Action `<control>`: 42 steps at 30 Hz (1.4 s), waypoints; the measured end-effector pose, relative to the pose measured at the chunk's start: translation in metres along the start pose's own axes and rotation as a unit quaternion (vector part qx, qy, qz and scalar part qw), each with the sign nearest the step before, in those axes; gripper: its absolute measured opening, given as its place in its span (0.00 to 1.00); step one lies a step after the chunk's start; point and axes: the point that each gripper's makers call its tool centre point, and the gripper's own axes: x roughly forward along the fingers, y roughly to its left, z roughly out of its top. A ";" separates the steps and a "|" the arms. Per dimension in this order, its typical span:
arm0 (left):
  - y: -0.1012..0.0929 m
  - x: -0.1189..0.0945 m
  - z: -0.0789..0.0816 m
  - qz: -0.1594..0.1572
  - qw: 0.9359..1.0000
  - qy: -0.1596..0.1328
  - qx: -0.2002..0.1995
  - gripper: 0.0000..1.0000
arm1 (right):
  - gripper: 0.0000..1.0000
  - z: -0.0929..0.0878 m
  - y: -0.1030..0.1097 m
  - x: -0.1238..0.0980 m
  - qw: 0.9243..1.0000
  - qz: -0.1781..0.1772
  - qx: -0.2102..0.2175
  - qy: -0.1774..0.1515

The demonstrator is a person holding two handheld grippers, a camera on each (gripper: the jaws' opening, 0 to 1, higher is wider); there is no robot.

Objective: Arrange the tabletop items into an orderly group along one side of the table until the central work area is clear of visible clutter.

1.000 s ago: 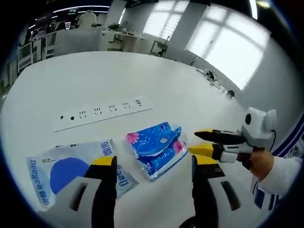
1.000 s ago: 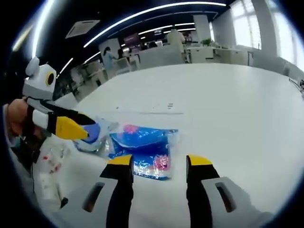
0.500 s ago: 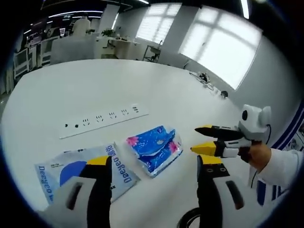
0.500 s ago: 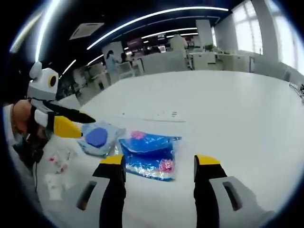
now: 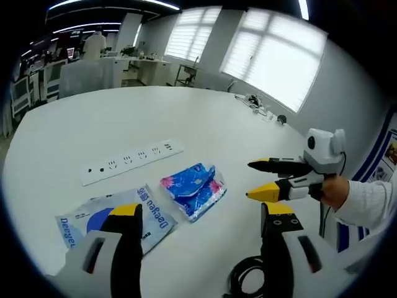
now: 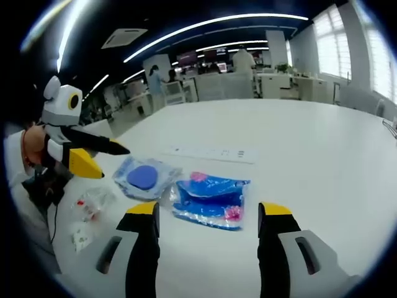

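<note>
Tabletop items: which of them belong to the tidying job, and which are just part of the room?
Job items:
blue tissue pack
white pouch with blue circle
small clear packets

Not for moving:
power strip, seemingly set into the table
black cable at the near edge
cables by the window side

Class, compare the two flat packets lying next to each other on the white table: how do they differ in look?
The blue tissue pack is bright blue all over with pink flower marks; the pale wipes pack is whitish with one big dark blue circle and blue lettering. The blue tissue pack looks smaller and plumper; the pale wipes pack looks wider and flatter. Both lie flat on the table, side by side, ungripped.
</note>
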 end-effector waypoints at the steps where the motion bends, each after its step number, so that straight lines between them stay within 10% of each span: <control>1: -0.002 -0.003 -0.001 -0.004 1.000 -0.002 0.007 0.81 | 0.63 0.000 0.002 -0.001 1.000 0.001 -0.001 0.000; 42: -0.057 -0.081 -0.077 -0.060 0.993 0.037 0.094 0.93 | 0.65 -0.058 0.076 -0.062 0.997 0.041 -0.048 0.054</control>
